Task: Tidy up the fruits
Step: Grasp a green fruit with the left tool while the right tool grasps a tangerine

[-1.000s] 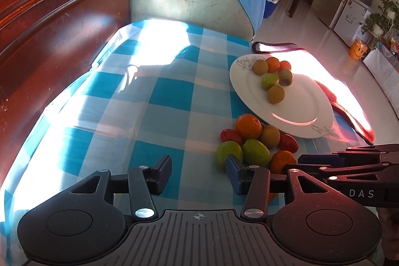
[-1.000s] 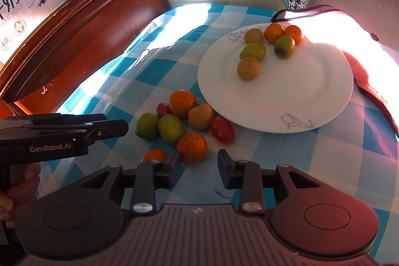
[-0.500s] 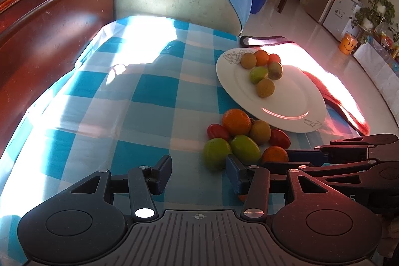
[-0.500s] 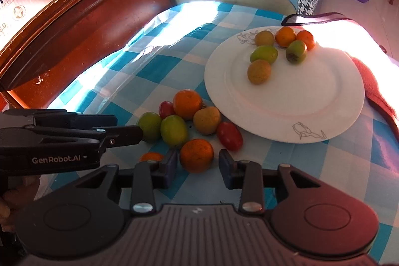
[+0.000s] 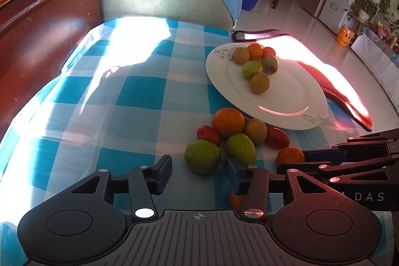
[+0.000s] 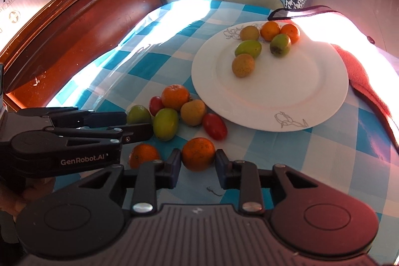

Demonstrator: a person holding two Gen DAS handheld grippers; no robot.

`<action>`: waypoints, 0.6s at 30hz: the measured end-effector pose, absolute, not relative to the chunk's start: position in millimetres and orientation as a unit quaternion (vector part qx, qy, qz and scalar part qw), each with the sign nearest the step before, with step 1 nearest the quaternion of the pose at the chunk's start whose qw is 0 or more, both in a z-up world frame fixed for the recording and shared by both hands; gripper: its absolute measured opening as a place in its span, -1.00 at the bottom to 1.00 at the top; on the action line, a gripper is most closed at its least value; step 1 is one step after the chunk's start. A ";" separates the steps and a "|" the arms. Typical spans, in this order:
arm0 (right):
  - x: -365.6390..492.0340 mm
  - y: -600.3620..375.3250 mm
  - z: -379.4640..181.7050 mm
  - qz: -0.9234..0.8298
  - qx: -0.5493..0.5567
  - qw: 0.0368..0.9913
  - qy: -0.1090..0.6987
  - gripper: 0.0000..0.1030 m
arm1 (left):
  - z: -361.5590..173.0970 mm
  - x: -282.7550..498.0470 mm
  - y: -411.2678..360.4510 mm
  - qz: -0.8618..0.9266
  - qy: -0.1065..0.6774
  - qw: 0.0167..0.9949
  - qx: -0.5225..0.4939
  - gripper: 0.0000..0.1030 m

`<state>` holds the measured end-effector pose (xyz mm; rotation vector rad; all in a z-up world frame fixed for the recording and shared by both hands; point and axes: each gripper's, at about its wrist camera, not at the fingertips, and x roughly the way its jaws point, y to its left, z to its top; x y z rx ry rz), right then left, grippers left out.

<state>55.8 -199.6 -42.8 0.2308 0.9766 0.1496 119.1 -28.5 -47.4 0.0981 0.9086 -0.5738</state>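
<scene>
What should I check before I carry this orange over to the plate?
1. Right gripper closed on both sides of the orange: ok.
2. Orange lifted off the tablecloth: cannot tell.
3. Bare room on the white plate: ok, the near half is free.
4. Low path to the plate: not ok, a red tomato lies between; lift first.
5. Left gripper out of the way: ok, off to one side, jaws closing around a green fruit, not touching it.

Blue-checked tablecloth (image 6: 159,46) (sunlit), bearing white plate (image 6: 311,101), loose fruits (image 6: 174,96), red cloth (image 6: 361,81).
</scene>
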 end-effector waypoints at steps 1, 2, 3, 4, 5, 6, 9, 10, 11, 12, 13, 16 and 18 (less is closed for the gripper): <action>55.8 -200.1 -42.7 0.071 0.112 0.874 0.467 -0.41 | -47.6 119.9 -28.7 -0.272 0.431 0.859 0.045 -0.14; 55.7 -200.3 -42.5 0.072 0.113 0.874 0.467 -0.41 | -47.6 120.6 -28.8 -0.271 0.430 0.860 0.045 -0.13; 55.6 -200.0 -42.4 0.073 0.113 0.874 0.467 -0.41 | -47.8 120.9 -28.7 -0.271 0.429 0.861 0.045 -0.13; 55.7 -199.4 -42.5 0.074 0.113 0.874 0.467 -0.41 | -48.1 121.5 -28.9 -0.270 0.428 0.861 0.045 -0.13; 55.7 -199.1 -42.6 0.075 0.112 0.874 0.467 -0.41 | -48.1 121.5 -28.9 -0.270 0.427 0.862 0.045 -0.13; 55.5 -198.8 -42.7 0.076 0.112 0.874 0.467 -0.41 | -48.2 121.2 -29.0 -0.269 0.426 0.863 0.046 -0.13; 55.9 -198.8 -43.1 0.075 0.113 0.874 0.467 -0.41 | -48.4 120.0 -30.2 -0.271 0.423 0.863 0.048 -0.18; 56.1 -198.9 -43.5 0.074 0.113 0.873 0.468 -0.41 | -48.4 119.5 -30.4 -0.272 0.423 0.863 0.048 -0.19; 56.2 -199.0 -43.8 0.074 0.113 0.873 0.469 -0.41 | -48.4 119.0 -30.5 -0.274 0.423 0.863 0.049 -0.24; 56.2 -199.1 -44.2 0.073 0.113 0.872 0.470 -0.41 | -48.4 118.6 -30.8 -0.274 0.422 0.863 0.049 -0.29; 56.4 -199.4 -44.5 0.072 0.113 0.872 0.471 -0.41 | -48.5 117.7 -31.0 -0.276 0.422 0.862 0.049 -0.32; 56.7 -199.1 -44.6 0.075 0.113 0.872 0.471 -0.41 | -48.8 115.8 -32.6 -0.279 0.419 0.862 0.056 -0.43; 56.8 -198.2 -44.5 0.077 0.111 0.872 0.470 -0.41 | -48.5 115.3 -32.6 -0.279 0.418 0.862 0.058 -0.43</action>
